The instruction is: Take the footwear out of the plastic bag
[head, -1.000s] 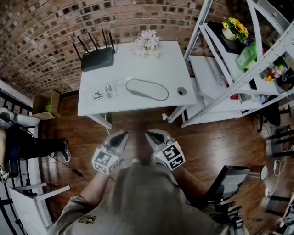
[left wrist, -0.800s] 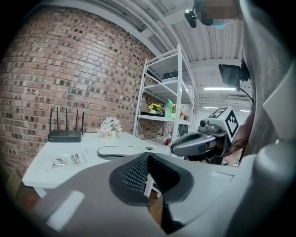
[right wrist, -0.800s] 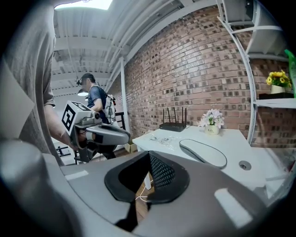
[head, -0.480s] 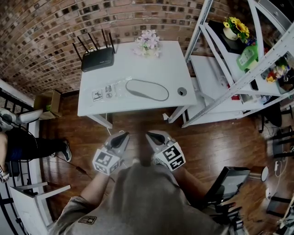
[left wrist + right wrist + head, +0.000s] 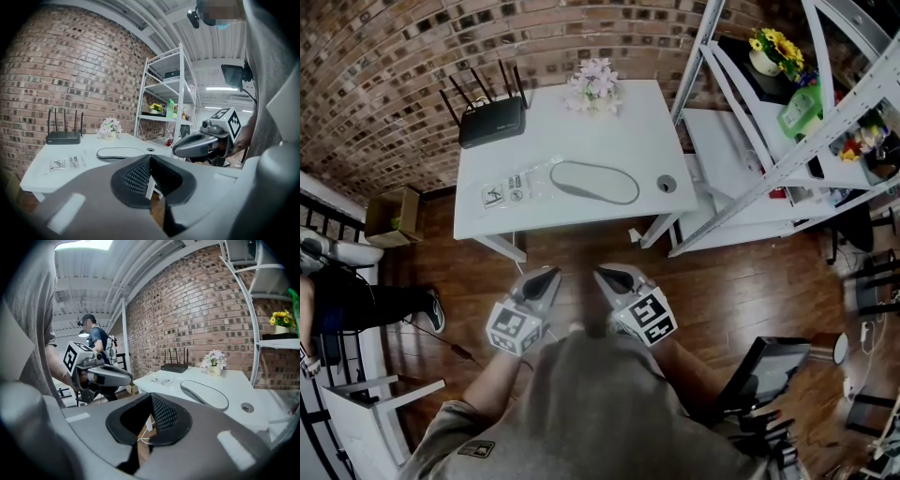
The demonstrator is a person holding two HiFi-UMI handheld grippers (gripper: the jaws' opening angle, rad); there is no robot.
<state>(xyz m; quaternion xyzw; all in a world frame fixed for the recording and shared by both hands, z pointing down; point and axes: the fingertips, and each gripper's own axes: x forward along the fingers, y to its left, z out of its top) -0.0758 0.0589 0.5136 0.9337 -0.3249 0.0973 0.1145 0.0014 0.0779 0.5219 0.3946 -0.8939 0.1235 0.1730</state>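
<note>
A flat grey piece of footwear [image 5: 594, 182] lies inside a clear plastic bag [image 5: 514, 187] on the white table [image 5: 609, 131]; the bag's printed end points left. The footwear also shows in the left gripper view [image 5: 121, 153] and the right gripper view [image 5: 205, 393]. Both grippers hang side by side over the wooden floor, short of the table's front edge and close to the person's body. My left gripper [image 5: 551, 275] [image 5: 149, 159] is shut with nothing in it. My right gripper [image 5: 602, 275] [image 5: 151, 397] is shut and empty too. Neither touches the bag.
A black router [image 5: 492, 120] and a small pot of flowers [image 5: 593, 86] stand at the table's back edge; a cable hole [image 5: 666, 184] sits at its right front. A white metal shelf rack [image 5: 769, 141] stands right of the table. A seated person's leg [image 5: 384, 305] is at far left.
The head view has shifted a little, so the table sits slightly further left and up. Both grippers stay where they were, still shut.
</note>
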